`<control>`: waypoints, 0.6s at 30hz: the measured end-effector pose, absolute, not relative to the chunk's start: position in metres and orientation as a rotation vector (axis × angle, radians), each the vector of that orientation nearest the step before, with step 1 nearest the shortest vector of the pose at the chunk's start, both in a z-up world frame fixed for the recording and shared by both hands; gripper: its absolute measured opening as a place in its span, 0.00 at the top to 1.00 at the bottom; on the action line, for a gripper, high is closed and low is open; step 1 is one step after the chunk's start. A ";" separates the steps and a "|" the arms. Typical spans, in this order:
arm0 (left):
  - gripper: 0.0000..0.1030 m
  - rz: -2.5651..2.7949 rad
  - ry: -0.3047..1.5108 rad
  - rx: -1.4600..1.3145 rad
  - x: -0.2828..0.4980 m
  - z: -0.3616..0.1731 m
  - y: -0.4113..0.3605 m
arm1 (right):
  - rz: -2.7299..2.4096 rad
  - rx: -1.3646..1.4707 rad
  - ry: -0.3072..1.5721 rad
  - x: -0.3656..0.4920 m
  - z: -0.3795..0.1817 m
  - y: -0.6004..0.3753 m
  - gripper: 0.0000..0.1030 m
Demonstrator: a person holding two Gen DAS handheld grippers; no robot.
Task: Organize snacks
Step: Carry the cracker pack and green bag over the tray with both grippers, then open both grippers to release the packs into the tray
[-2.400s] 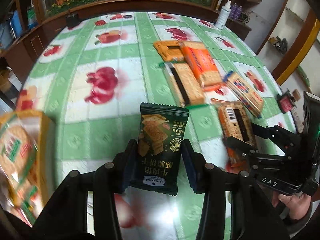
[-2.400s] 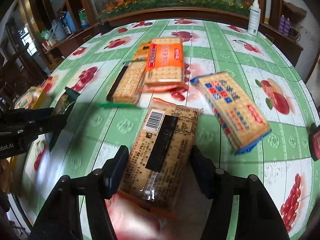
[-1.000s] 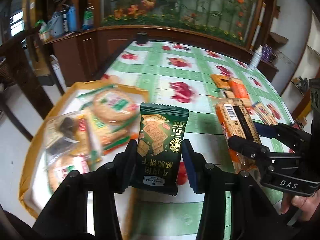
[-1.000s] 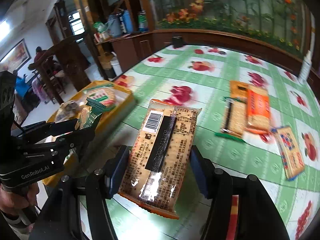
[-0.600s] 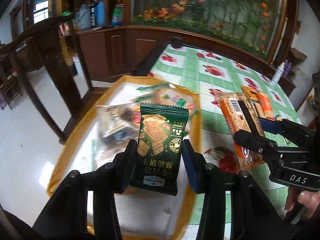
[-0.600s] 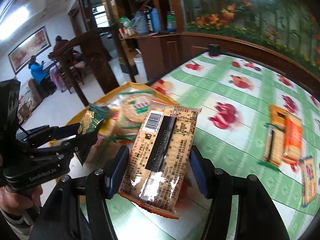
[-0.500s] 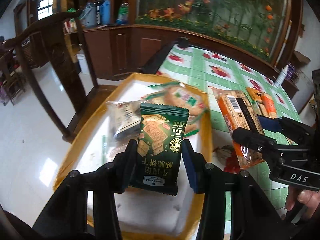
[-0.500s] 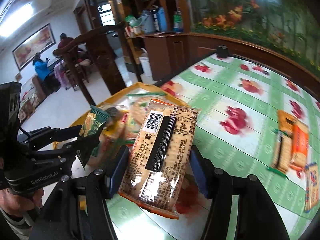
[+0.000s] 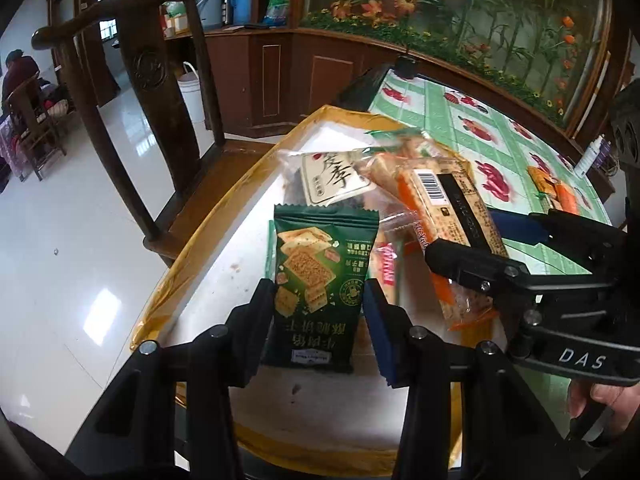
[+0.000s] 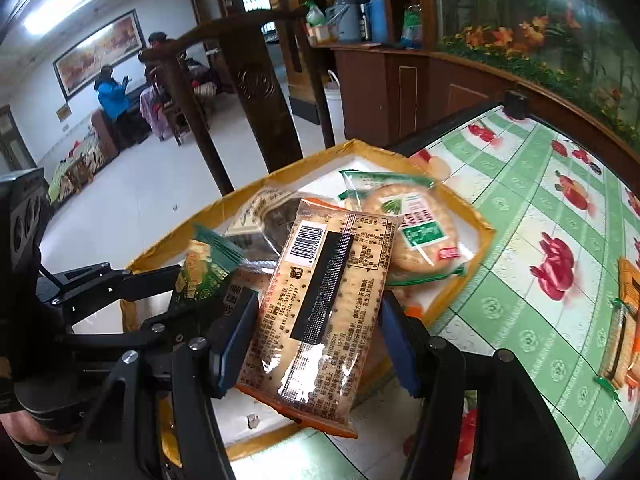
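From the left wrist view, the left gripper (image 9: 320, 300) is clamped on a dark green cracker packet (image 9: 318, 284), its pads pressing both long sides, the packet upright over the near half of a yellow-rimmed tray (image 9: 208, 220). The tray's white floor is bare along its left edge and near corner; the far right part is crowded with a clear bag with a white label (image 9: 334, 178) and other wrapped snacks. Beyond the tray's left rim there is only a dark wooden chair (image 9: 140, 80) and white floor. To the right, the right gripper (image 9: 480, 236) holds a long tan cracker pack (image 9: 448, 208) over the tray's right side, close beside the green packet but apart from it. The green packet shows printed square crackers and pale lettering. From the right wrist view, the right gripper (image 10: 316, 312) grips the tan cracker pack (image 10: 320, 300) by its long sides above the tray's (image 10: 476, 224) near right part; the pack is clear film over pale crackers, with a barcode, a black stripe and an orange end seal. A round cracker pack (image 10: 416, 228) lies at the tray's far right corner. The green-checked tablecloth (image 10: 520, 280) runs open to the right, with more packs (image 10: 624, 320) near its right edge. The left gripper (image 10: 200, 280) sits left, holding the green packet (image 10: 204, 268).
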State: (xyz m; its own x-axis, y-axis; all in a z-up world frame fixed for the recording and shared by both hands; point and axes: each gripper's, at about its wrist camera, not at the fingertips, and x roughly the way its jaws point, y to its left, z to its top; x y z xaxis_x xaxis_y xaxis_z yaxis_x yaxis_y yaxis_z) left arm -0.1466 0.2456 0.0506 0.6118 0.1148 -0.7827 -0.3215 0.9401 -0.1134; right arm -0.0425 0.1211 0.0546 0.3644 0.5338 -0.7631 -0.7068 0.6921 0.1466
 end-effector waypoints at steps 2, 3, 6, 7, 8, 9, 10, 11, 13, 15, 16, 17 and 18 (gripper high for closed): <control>0.54 0.260 0.877 -0.255 -0.147 0.050 0.248 | 0.809 -0.227 0.899 -0.043 0.052 0.123 0.41; 0.54 0.267 0.874 -0.244 -0.148 0.050 0.248 | 0.809 -0.229 0.901 -0.044 0.051 0.124 0.41; 0.54 0.274 0.872 -0.236 -0.147 0.049 0.249 | 0.807 -0.237 0.901 -0.048 0.051 0.126 0.41; 0.54 0.274 0.871 -0.239 -0.148 0.049 0.249 | 0.809 -0.236 0.905 -0.049 0.050 0.126 0.41; 0.54 0.278 0.869 -0.238 -0.148 0.049 0.250 | 0.815 -0.230 0.912 -0.050 0.049 0.126 0.41; 0.54 0.281 0.869 -0.237 -0.147 0.048 0.250 | 0.819 -0.227 0.914 -0.051 0.049 0.126 0.41; 0.54 0.283 0.869 -0.237 -0.147 0.048 0.250 | 0.818 -0.228 0.918 -0.051 0.048 0.126 0.41; 0.54 0.283 0.868 -0.238 -0.147 0.047 0.250 | 0.818 -0.229 0.923 -0.051 0.046 0.126 0.41; 0.54 0.289 0.864 -0.229 -0.147 0.047 0.250 | 0.820 -0.217 0.931 -0.051 0.045 0.126 0.41; 0.52 0.293 0.858 -0.225 -0.148 0.047 0.249 | 0.817 -0.198 0.933 -0.052 0.046 0.123 0.41; 0.48 0.294 0.857 -0.227 -0.148 0.047 0.249 | 0.816 -0.193 0.935 -0.053 0.047 0.122 0.41; 0.45 0.300 0.854 -0.227 -0.147 0.046 0.249 | 0.811 -0.190 0.930 -0.054 0.049 0.121 0.39; 0.37 0.308 0.853 -0.225 -0.147 0.046 0.248 | 0.804 -0.185 0.919 -0.055 0.052 0.118 0.37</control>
